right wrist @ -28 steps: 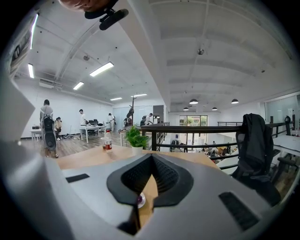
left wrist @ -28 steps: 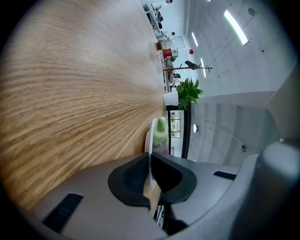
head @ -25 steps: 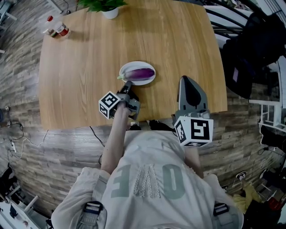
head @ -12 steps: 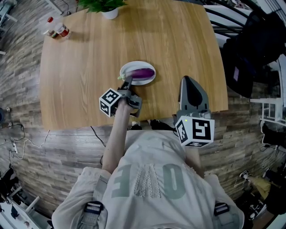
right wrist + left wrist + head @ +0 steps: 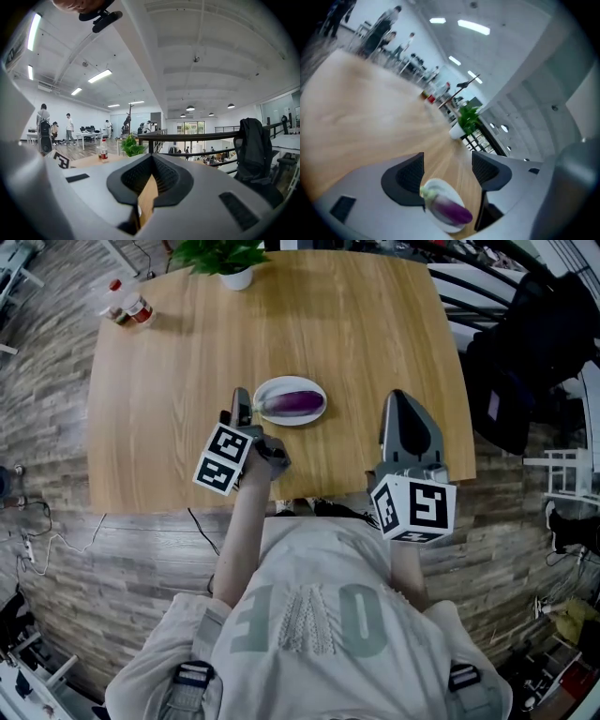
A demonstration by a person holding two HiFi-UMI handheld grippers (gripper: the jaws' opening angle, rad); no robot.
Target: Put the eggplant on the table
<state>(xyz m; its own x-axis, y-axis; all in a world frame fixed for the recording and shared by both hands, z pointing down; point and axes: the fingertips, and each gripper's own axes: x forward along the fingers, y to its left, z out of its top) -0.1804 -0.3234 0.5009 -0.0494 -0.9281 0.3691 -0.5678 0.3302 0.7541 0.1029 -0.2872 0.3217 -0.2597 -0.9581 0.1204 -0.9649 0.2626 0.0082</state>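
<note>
Purple eggplant (image 5: 298, 402) lay on a white plate (image 5: 278, 416) toward the counter's (image 5: 159, 427) near edge; left tongs (image 5: 234, 409) were opening, gripping nothing; right tongs (image 5: 397, 399) clenched empty.

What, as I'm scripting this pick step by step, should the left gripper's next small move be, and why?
Probably lower the left gripper toward the eggplant until its jaws straddle it. The eggplant lies on the white plate, not yet on the table; the jaws are opening, nothing is between them, and the gripper hovers at the plate's left edge.
</note>
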